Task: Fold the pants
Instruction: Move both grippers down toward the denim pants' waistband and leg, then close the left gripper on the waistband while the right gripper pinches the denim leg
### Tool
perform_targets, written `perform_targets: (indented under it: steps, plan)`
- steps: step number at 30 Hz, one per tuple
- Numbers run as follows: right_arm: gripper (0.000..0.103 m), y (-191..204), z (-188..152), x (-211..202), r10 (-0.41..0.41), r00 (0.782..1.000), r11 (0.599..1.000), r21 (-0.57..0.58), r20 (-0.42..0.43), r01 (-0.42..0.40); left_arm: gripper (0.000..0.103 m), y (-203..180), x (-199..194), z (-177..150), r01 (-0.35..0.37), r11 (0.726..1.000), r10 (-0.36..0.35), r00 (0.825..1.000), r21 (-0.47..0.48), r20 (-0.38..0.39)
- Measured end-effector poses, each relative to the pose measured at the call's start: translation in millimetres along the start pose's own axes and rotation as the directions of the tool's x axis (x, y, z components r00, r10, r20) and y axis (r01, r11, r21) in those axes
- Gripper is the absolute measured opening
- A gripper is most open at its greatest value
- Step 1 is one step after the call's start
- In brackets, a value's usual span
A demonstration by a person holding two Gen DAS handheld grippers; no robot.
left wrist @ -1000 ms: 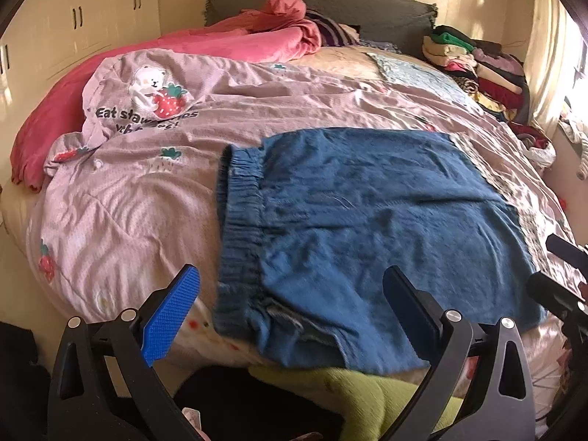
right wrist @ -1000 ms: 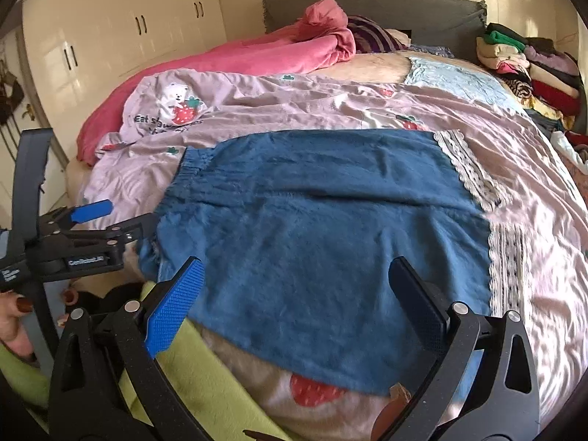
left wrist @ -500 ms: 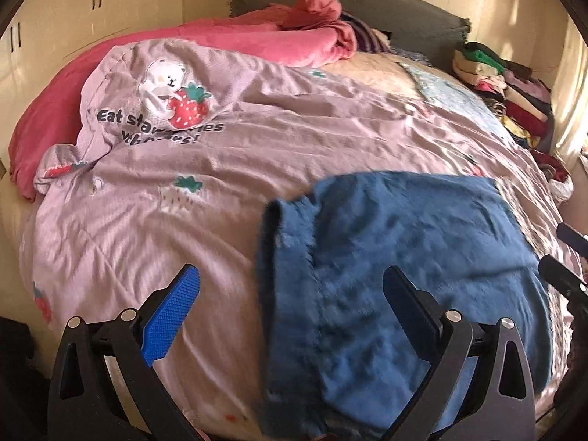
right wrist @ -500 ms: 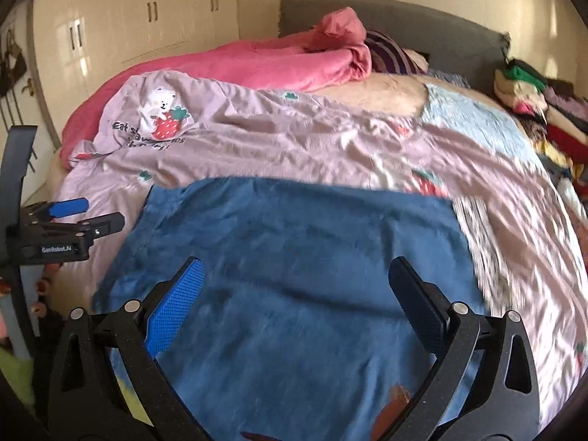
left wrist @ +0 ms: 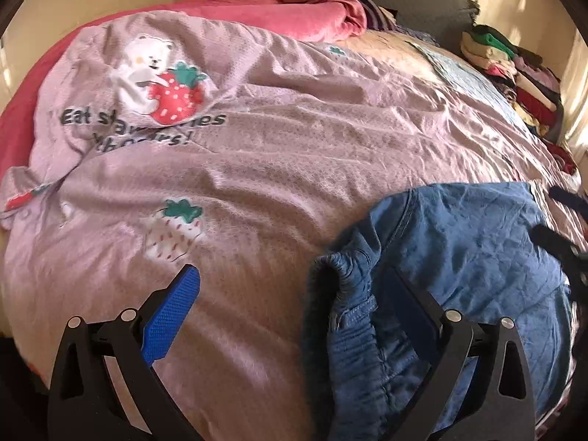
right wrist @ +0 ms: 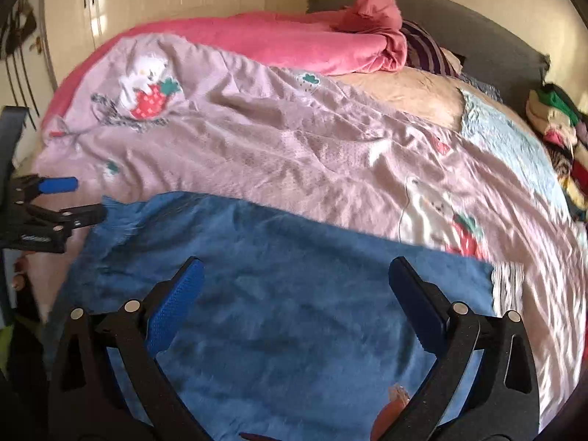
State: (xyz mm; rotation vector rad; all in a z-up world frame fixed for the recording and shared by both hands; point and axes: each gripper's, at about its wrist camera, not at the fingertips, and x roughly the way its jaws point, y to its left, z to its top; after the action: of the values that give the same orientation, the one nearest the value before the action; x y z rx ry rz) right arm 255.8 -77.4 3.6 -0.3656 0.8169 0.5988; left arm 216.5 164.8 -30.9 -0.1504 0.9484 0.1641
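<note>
Pants: the blue pants (right wrist: 279,294) lie on the lilac strawberry quilt (left wrist: 257,154) near the front edge of the bed, folded over into a rough rectangle; a second ago they sat further up the frame, and now they fill the bottom of both views.

Waistband: the gathered waistband (left wrist: 330,294) is bunched and lifted at the left end, where a second ago it lay flat.

Left gripper: the left gripper (left wrist: 294,294) is spread wide, and its right finger is now nosing against the waistband folds; nothing is pinched.

Right gripper: the right gripper (right wrist: 294,286) hangs low over the middle of the pants, fingers wide apart, holding nothing.

What has changed: both grippers have dropped in close over the cloth in the last second.

What it means: my read is that the next fold is being set up, with the left side about to take the waistband end.

Watch for: the bunched waistband could carry wrinkles into the fold.
</note>
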Motion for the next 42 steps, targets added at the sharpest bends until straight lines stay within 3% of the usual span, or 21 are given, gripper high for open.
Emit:
perform_targets:
  steps: [5,9,14,15,20,24,27,32,34,42]
  plan:
    - [0.095,2.6,13.9,34.9,0.017,0.999,0.997,-0.073,-0.046,-0.021,0.099,-1.6,15.2,0.1,0.015,0.999,-0.015,1.0,0.038,0.002]
    - [0.095,7.8,22.0,61.7,0.045,0.995,0.991,-0.123,-0.091,-0.056,0.097,4.1,22.5,2.4,0.091,0.996,-0.091,0.996,0.006,0.025]
    - [0.095,17.6,25.3,86.1,0.043,0.989,0.974,-0.214,-0.138,-0.072,0.049,-1.6,36.0,2.0,0.163,0.986,-0.163,0.986,0.027,0.019]
    - [0.095,19.3,25.7,89.8,0.049,0.988,0.97,-0.231,-0.147,-0.082,0.028,-2.0,38.4,0.9,0.183,0.983,-0.183,0.983,0.025,0.016]
    - [0.095,26.2,26.7,100.3,0.071,0.985,0.946,-0.304,-0.157,-0.116,0.02,-3.6,30.2,-1.1,0.229,0.972,-0.231,0.972,0.048,0.047]
    - [0.095,29.3,26.2,104.9,0.092,0.982,0.935,-0.325,-0.167,-0.143,0.019,0.1,8.3,-0.7,0.267,0.962,-0.272,0.958,0.061,0.095]
    - [0.078,32.0,24.0,103.2,0.139,0.974,0.931,-0.313,-0.177,-0.19,0.019,2.5,-2.7,-3.1,0.3,0.952,-0.305,0.945,0.063,0.117]
    - [0.022,41.8,19.9,90.3,0.209,0.963,0.924,-0.287,-0.17,-0.251,0.019,-1.8,-13.1,-9.1,0.292,0.95,-0.306,0.943,0.112,0.13]
    - [0.008,44.0,17.9,76.5,0.207,0.967,0.93,-0.278,-0.148,-0.241,0.019,0.3,-16.2,-11.4,0.286,0.951,-0.3,0.944,0.116,0.137]
    - [0.005,39.7,-8.5,-14.2,0.214,0.977,0.961,-0.178,-0.009,-0.213,0.019,2.1,-48.1,-23.0,0.317,0.936,-0.341,0.925,0.152,0.168]
